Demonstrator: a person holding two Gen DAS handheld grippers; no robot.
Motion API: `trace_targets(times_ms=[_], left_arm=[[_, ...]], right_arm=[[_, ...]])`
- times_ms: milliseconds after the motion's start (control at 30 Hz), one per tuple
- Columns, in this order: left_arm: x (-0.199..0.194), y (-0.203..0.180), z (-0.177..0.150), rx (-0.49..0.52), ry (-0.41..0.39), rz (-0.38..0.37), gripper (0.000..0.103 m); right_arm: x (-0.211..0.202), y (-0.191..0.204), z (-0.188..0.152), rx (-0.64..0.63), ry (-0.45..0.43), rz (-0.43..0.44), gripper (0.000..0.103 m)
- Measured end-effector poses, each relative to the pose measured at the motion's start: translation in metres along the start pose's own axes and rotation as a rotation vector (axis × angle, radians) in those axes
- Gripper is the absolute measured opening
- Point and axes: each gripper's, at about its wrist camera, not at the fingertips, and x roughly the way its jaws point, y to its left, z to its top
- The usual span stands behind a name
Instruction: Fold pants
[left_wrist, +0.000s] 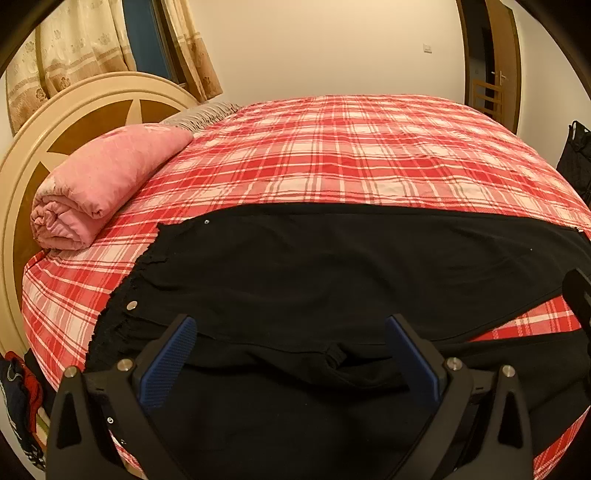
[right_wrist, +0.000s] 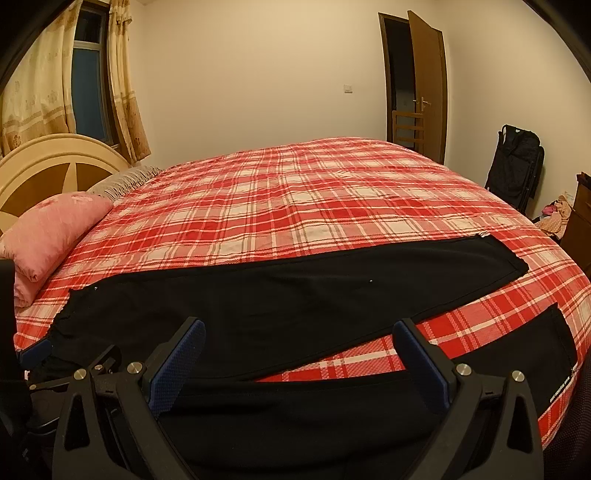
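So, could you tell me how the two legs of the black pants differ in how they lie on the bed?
The far leg lies fully on the plaid bedspread, stretched flat toward the foot end, its cuff in view. The near leg runs along the bed's near edge, its cuff close to the side. They splay apart, bedspread showing between. Both are black and unfolded.

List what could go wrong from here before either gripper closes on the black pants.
1. The pants lie with their two legs splayed apart; lifting only the near leg may drag the far one out of line.
2. The near leg runs along the edge of the bed, so a loose pull could slide it off.
3. The wide-open left gripper hovers over the bunched crotch area; closing there might pinch extra layers.
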Motion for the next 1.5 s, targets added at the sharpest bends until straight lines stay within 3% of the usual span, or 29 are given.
trace_targets(times_ms=[633,800,1033,1233,1367,1500], left_arm=[[0.025,0.014,0.011,-0.024,0.048,-0.041,0.103],[0.04,0.036,0.026,-0.02,0.034,-0.013,0.103],[0.089,0.088,0.058,-0.071,0.061,0.08,0.103],[0.132,0.121,0.054,-0.148,0.131,0.065,0.103],[0.155,0.128,0.048,-0.194,0.192,0.052,0.103],[0.163,0.119,0.046,-0.139,0.178,0.102,0.103]], right_arm=[[0.032,0.011,0.016,-0.058,0.053,0.02,0.102],[0.08,0.032,0.047,-0.221,0.092,0.098,0.102],[0.178,0.072,0.075,-0.346,0.262,0.277,0.097],[0.235,0.108,0.061,-0.536,0.356,0.329,0.087],[0.264,0.109,0.054,-0.532,0.423,0.363,0.086],[0.267,0.106,0.055,-0.533,0.41,0.413,0.081]])
